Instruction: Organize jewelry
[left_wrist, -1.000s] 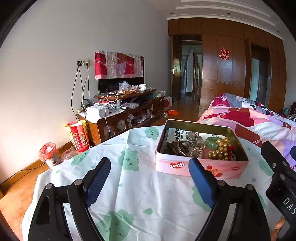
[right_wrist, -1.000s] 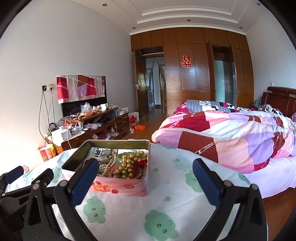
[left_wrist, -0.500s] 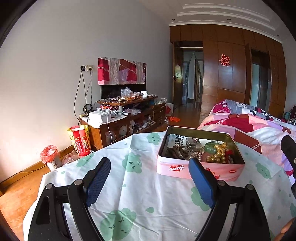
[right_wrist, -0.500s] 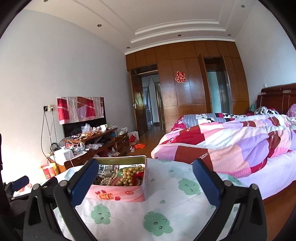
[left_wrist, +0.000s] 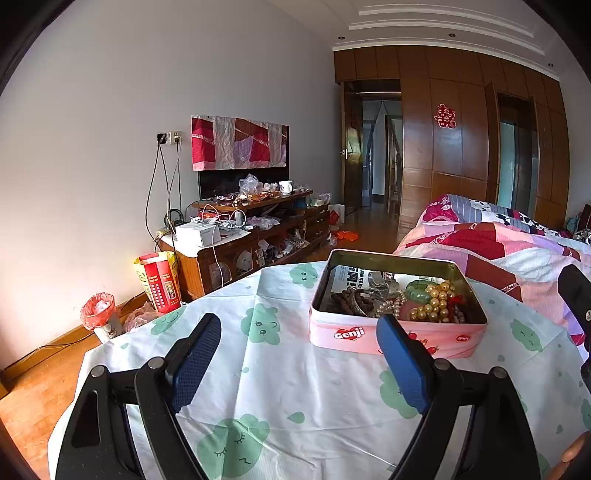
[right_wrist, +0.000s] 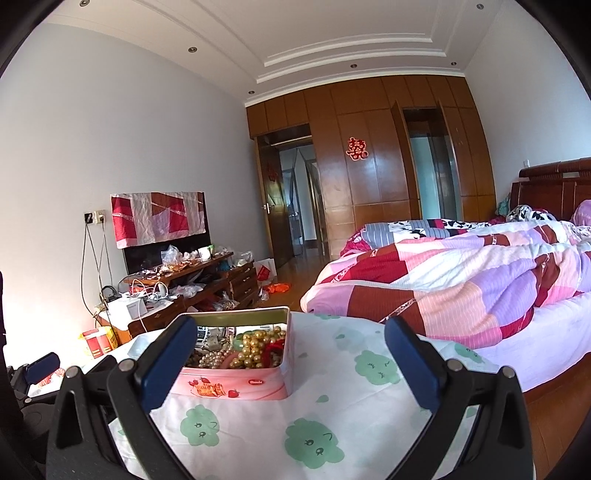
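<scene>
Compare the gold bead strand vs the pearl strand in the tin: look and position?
The gold bead strand has larger, shiny gold beads; the pearl strand has smaller, pale whitish beads. The gold bead strand is heaped toward the tin's right side by the green bangle; the pearl strand lies nearer the middle. Both lie loose and tangled inside the open tin.
</scene>
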